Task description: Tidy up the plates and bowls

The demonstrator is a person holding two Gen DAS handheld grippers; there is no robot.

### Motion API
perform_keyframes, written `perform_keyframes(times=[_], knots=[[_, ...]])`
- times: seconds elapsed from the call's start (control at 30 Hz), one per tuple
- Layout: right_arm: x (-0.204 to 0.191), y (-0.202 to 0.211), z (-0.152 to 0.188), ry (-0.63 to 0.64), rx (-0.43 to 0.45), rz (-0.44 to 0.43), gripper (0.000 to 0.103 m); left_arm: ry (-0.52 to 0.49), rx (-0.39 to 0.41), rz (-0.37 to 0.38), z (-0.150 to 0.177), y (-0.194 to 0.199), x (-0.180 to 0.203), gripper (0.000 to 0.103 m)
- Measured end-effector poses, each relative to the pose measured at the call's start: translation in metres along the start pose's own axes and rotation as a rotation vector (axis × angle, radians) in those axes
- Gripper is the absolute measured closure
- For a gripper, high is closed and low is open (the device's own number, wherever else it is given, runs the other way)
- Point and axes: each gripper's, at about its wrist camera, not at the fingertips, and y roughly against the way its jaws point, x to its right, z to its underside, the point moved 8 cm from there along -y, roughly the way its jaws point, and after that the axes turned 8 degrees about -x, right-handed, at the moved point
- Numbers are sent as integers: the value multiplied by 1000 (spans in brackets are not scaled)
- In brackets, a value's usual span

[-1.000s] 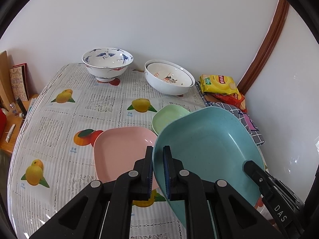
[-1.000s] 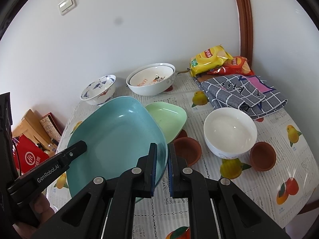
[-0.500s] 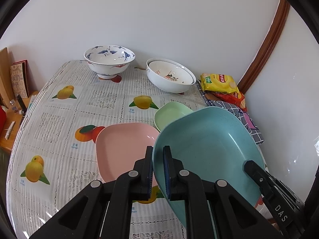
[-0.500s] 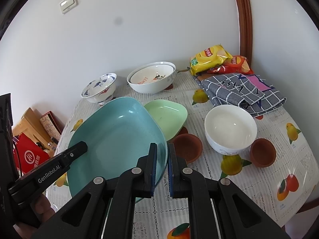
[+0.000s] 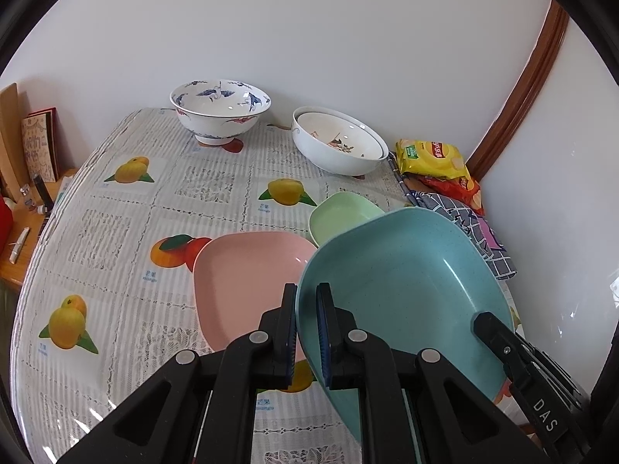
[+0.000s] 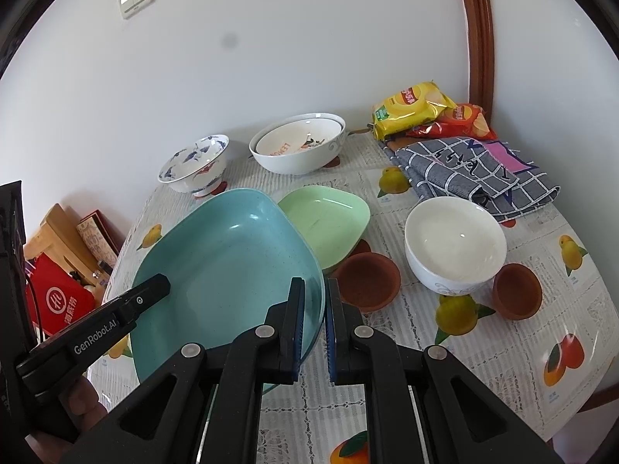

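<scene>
Fruit-print tablecloth (image 5: 116,232) covers a table by a white wall. Both the left gripper (image 5: 306,332) and right gripper (image 6: 313,324) pinch opposite rims of a teal plate (image 6: 232,263), held above the table. Pink plate (image 5: 247,282), green plate (image 6: 329,220) and bowls lie scattered, so most sorting apparently remains.

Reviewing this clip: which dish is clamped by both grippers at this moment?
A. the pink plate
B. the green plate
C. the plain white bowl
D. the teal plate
D: the left gripper and the right gripper each pinch an opposite rim of the teal plate, while the pink plate, green plate and white bowl sit untouched on the table.
</scene>
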Motion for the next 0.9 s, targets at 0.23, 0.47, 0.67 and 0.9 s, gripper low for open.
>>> perform_keyframes(times=[0.23,0.47,0.67,0.9], knots=[[-2,-5,2,3,-10,2,93,7,-8,0,2,-4,-5,93],[-7,-11,5,11,-21,4,93,18,-18,-5,6,-9,-13,93],[-12,-19,8,17,-38,0,93,30,-28,-11,9,-13,-22,93],[-19,-28,13,30,-57,-1,93,45,-40,-19,11,-19,-34,93]])
